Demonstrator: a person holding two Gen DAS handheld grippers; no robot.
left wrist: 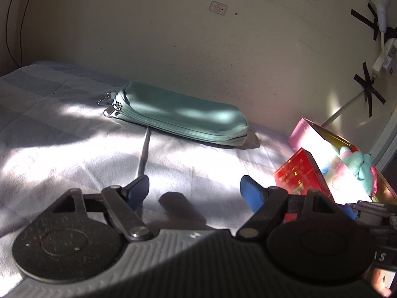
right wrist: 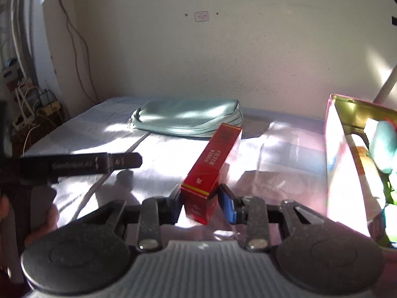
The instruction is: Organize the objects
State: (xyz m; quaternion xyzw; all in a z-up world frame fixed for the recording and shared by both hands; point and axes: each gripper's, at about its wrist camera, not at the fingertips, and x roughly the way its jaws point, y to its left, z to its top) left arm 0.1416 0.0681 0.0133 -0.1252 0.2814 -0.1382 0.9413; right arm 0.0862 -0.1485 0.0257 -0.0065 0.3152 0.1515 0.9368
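- Right gripper [right wrist: 199, 202]: blue-padded jaws closed partway onto the lower end of the red carton [right wrist: 211, 171]. Both pads bear on its side faces; the carton is lifted and leans away toward 1 o'clock.
- Red carton: rigid glossy card, long rectangular box, gold band near the base, white lettering along one face. Judged the item in hand.
- Handling note: the likely destination is the tin [right wrist: 345, 164] at 3 o'clock. Carry the carton over the near wall before lowering, keep the squeeze steady since glossy card may slip, and set it down clear of the soft toy.
- Left gripper [left wrist: 194, 190]: jaws wide apart, holding nothing, poised over the cloth [left wrist: 62, 149]; the red carton shows at its 3 o'clock.
- Cloth: pale checked weave, matte, lightly creased, strongly sunlit in patches.
- Tin: open box with pink printed outer wall and gold metallic lining, containing a mint plush toy [right wrist: 385, 146] and other items too glared to identify.
- Pouch [left wrist: 181, 114]: mint-green soft fabric, long and flat, two zip tracks with metal pulls, lying at 12 o'clock near the wall, well apart from both tools.
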